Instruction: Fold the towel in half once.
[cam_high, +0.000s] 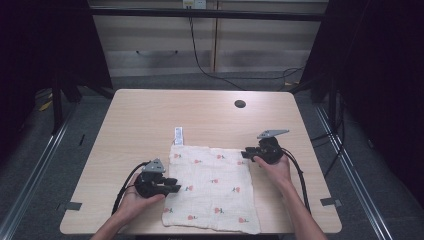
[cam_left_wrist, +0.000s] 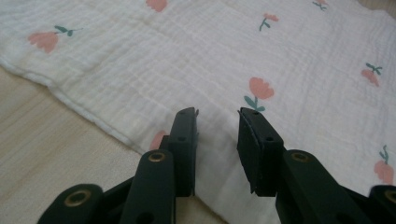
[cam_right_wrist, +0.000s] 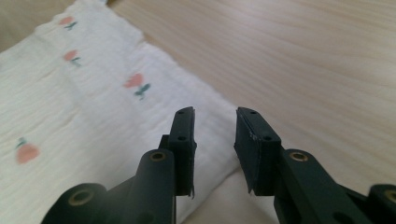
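Work in hand: we judge this to be handling or folding the cloth (cam_high: 212, 187), a white muslin square printed with small pink flowers.
Cloth position: it lies spread flat on the wooden surface (cam_high: 135, 120), toward our near edge, with a white tag (cam_high: 178, 136) sticking out at its far left corner.
Progress: as far as we can see, no fold shows and no edge is lifted; the cloth sits open in 1 layer, so the grasping and everything after it seem left to do.
Left gripper (cam_high: 172, 186): our left hand (cam_high: 135, 197) holds it low at the cloth's left edge, pointing right across the fabric.
Left fingers (cam_left_wrist: 184, 135): parted, with nothing between them; the cloth's hem lies just beneath and ahead.
Right gripper (cam_high: 246, 154): our right hand (cam_high: 275, 165) holds it at the far right corner of the cloth, pointing left.
Right fingers (cam_right_wrist: 184, 135): also spread apart and holding nothing, poised over the cloth's edge where it meets bare wood.
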